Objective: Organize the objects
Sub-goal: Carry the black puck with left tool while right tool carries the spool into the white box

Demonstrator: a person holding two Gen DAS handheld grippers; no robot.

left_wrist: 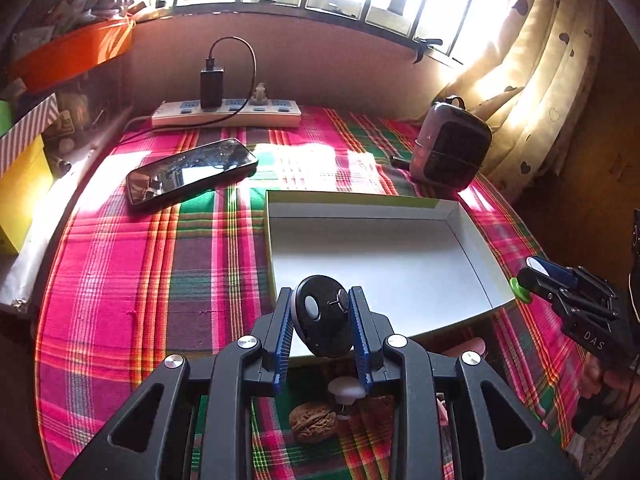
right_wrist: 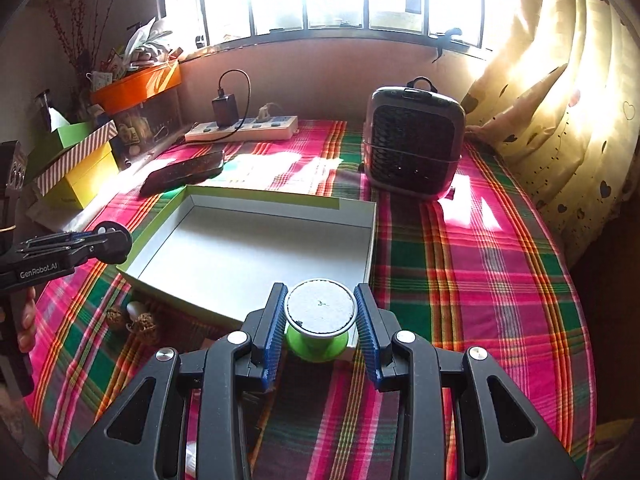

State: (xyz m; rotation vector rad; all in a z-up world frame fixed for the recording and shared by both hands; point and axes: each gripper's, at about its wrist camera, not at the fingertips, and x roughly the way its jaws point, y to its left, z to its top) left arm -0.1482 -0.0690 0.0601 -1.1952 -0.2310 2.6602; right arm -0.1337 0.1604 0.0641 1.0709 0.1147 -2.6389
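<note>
My left gripper [left_wrist: 322, 320] is shut on a round black disc [left_wrist: 324, 318] with a white button, held over the near left edge of the empty white box [left_wrist: 380, 264]. My right gripper [right_wrist: 320, 316] is shut on a green spool [right_wrist: 318, 344] with a grey round top, at the box's near right corner [right_wrist: 256, 256]. The right gripper also shows in the left wrist view [left_wrist: 532, 276], the left gripper in the right wrist view [right_wrist: 100, 242]. A walnut [left_wrist: 313, 422] and a small white cap [left_wrist: 346, 390] lie on the cloth under my left gripper.
A phone [left_wrist: 192, 174] lies left of the box. A power strip [left_wrist: 226, 114] with a charger sits at the back wall. A small heater [right_wrist: 414, 140] stands behind the box at the right. Stacked boxes [right_wrist: 80, 160] line the left edge. A curtain [right_wrist: 560, 100] hangs at the right.
</note>
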